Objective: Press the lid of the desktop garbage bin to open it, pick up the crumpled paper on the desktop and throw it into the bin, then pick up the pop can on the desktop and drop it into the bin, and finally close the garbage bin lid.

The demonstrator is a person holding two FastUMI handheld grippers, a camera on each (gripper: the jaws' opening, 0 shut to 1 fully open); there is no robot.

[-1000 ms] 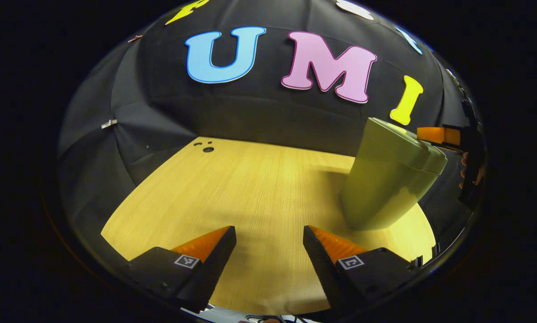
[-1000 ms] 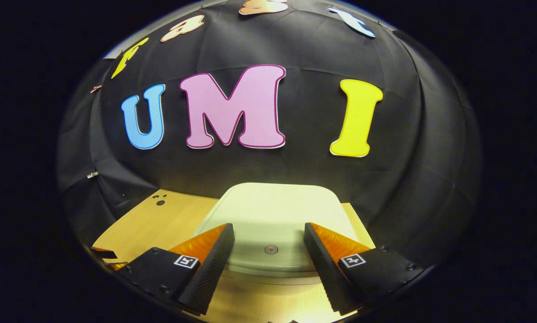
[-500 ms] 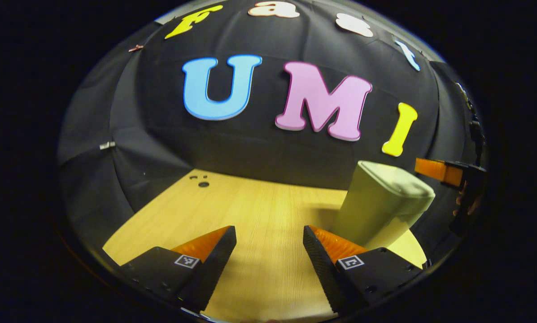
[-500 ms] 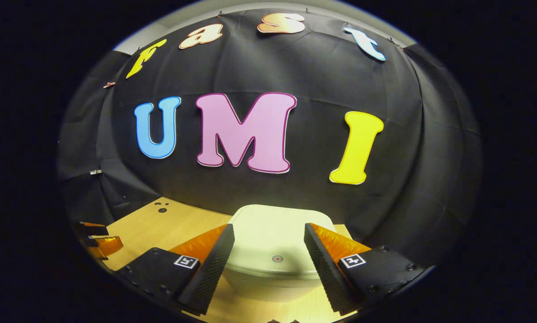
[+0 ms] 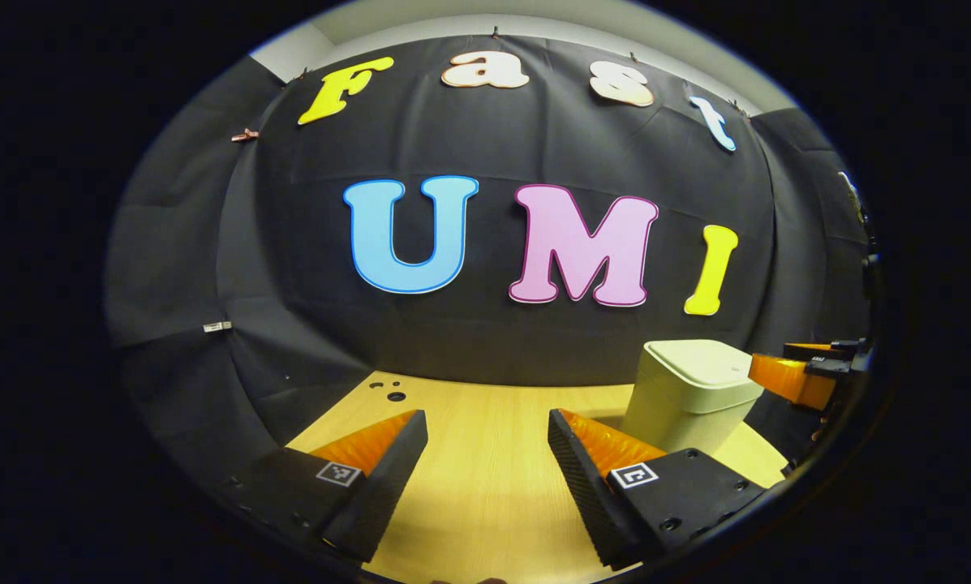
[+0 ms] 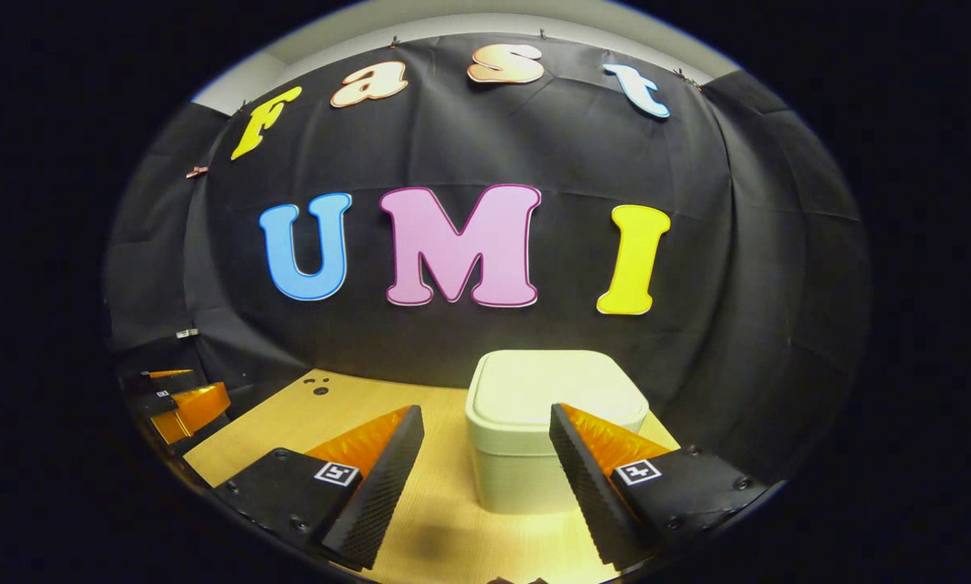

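Cloth, black and wide, hangs behind everything as the back wall of the booth. A strip of pale wall shows above the top edge of the cloth.

Next comes the wooden desk, light yellow with fine lines in the wood. It has a few small dark holes near its far left corner.

The garbage bin stands upright on the desk, close to the cloth. It is pale and boxy with round corners. Its lid lies flat on top, shut. In the left gripper view the bin sits off to the right side of the desk.

The right gripper hangs in the air just in front of the bin, not touching it. Its two fingers are spread wide apart and hold nothing. The right finger covers a bit of the bin's front corner in the picture.

The left gripper hangs over the bare desk, well apart from the bin. Its fingers are spread wide too, with nothing between them.

Small clips pin the cloth up at the top.
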